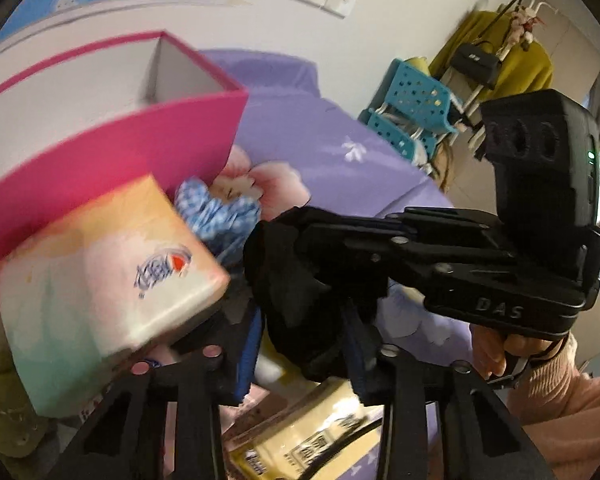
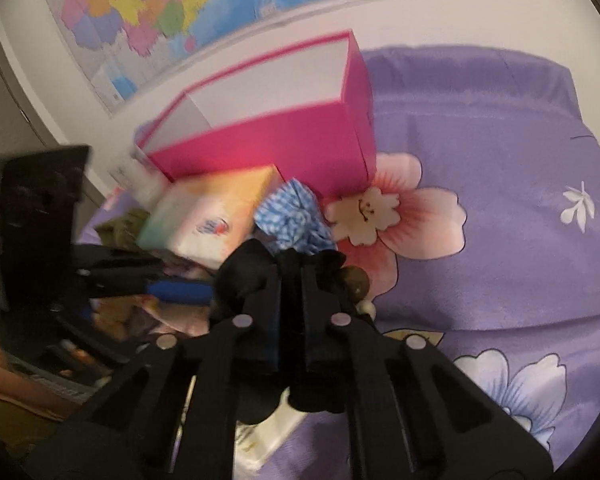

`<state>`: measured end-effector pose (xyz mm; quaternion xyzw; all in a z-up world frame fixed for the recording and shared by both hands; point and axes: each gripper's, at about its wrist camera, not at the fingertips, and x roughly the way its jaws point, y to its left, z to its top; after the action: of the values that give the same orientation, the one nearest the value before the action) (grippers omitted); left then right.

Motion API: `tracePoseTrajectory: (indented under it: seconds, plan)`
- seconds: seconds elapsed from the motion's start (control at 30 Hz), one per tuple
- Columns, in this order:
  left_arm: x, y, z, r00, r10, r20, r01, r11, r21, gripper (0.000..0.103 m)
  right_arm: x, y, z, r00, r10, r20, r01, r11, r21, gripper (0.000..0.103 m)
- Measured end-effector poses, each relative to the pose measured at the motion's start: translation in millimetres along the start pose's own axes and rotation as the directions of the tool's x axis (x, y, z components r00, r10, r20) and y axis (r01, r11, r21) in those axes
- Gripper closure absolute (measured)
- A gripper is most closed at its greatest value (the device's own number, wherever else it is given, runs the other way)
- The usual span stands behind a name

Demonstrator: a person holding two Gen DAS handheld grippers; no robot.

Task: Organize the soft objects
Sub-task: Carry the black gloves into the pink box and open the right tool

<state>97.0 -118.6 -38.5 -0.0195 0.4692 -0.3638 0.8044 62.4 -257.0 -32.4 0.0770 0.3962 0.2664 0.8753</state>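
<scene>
**Right wrist view: black cloth pinched, pink box waiting behind**

Right wrist footage showed our right gripper [image 2: 290,280] with its fingers pressed nearly together on a bunched black cloth [image 2: 240,276], which spilled out on both sides of the pads. From the left wrist camera, our left gripper [image 1: 300,344] had its fingers spread, with the same black cloth [image 1: 296,292] hanging between them; we could not tell whether either pad touched it.

The open pink box [image 2: 284,140] stood on the purple floral bedspread [image 2: 499,200], against the wall. Just in front of it lay a pastel tissue pack [image 2: 212,220] and a crumpled blue gingham cloth [image 2: 296,220], touching one another. A yellow packet [image 1: 311,432] lay beneath the left gripper.

We judged the step in hand to be carrying the black cloth to the box. To do it well, we would have kept the right pinch firm, since soft fabric slides out easily, and lifted high enough for the trailing folds to clear the near pink wall. The left gripper should have stayed wide and drawn aside, so that it snagged nothing. Both views were blurred, so finer detail escaped us.
</scene>
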Motion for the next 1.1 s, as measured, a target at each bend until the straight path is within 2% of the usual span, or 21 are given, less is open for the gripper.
tracePoseTrajectory:
  seconds: [0.13,0.3,0.43,0.57,0.73,0.87,0.93,1.0,1.1]
  plan:
    - [-19,-10,13,0.998,0.005,0.068,-0.007,0.999,0.031,0.068,-26,11,14,0.996,0.016,0.086,-0.014,1.0,-0.022,0.097]
    - [-48,-10,37,0.986,0.04,0.161,-0.047,0.998,0.045,0.068,-48,31,50,0.982,0.047,0.185,-0.032,0.996,-0.086,0.097]
    - [-70,-1,60,0.969,0.098,0.227,-0.108,0.994,0.032,0.068,-49,41,79,0.97,0.065,0.236,-0.036,0.992,-0.122,0.097]
    - [-80,13,79,0.953,0.16,0.256,-0.163,0.987,-0.007,0.068,-35,48,110,0.962,0.066,0.265,-0.028,0.989,-0.145,0.097]
    - [-78,42,104,0.946,0.209,0.247,-0.196,0.978,-0.077,0.068,-12,53,139,0.96,0.059,0.273,-0.014,0.987,-0.163,0.098]
    - [-72,60,110,0.944,0.244,0.221,-0.222,0.967,-0.123,0.068,7,48,150,0.965,0.036,0.259,0.003,0.989,-0.146,0.098]
    - [-71,63,107,0.947,0.239,0.216,-0.216,0.968,-0.126,0.068,10,42,149,0.969,0.028,0.246,0.003,0.992,-0.125,0.098]
    - [-73,64,101,0.942,0.253,0.22,-0.23,0.965,-0.122,0.068,12,33,143,0.974,0.028,0.225,-0.006,0.995,-0.102,0.096]
    - [-77,68,94,0.943,0.253,0.216,-0.229,0.965,-0.126,0.068,14,25,131,0.982,0.0,0.188,0.018,0.995,-0.095,0.089]
